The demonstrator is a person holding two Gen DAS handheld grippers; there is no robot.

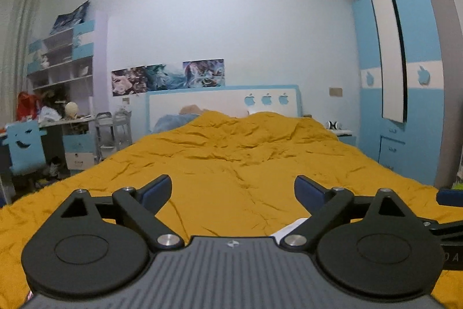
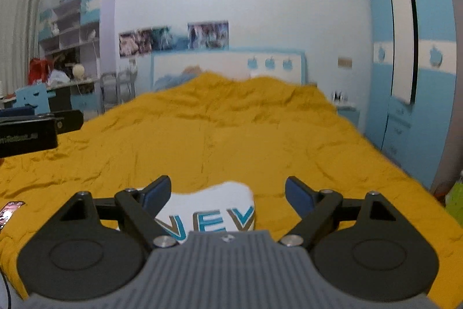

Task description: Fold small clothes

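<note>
A small white garment [image 2: 214, 210] with blue letters lies folded on the yellow bedspread [image 2: 220, 135], just below and between my right gripper's fingers. My right gripper [image 2: 228, 193] is open and empty above it. In the left wrist view only a white corner of the garment [image 1: 289, 230] shows beside the right finger. My left gripper [image 1: 233, 191] is open and empty over the bedspread [image 1: 231, 158]. The other gripper's body shows at the left edge of the right wrist view [image 2: 34, 129] and at the right edge of the left wrist view [image 1: 448, 199].
The bed has a white and blue headboard [image 1: 225, 100] at the far end. A blue wardrobe [image 1: 405, 77] stands on the right. A cluttered desk and shelves [image 1: 58, 94] stand on the left. A small patterned item [image 2: 10, 210] lies at the bed's left edge.
</note>
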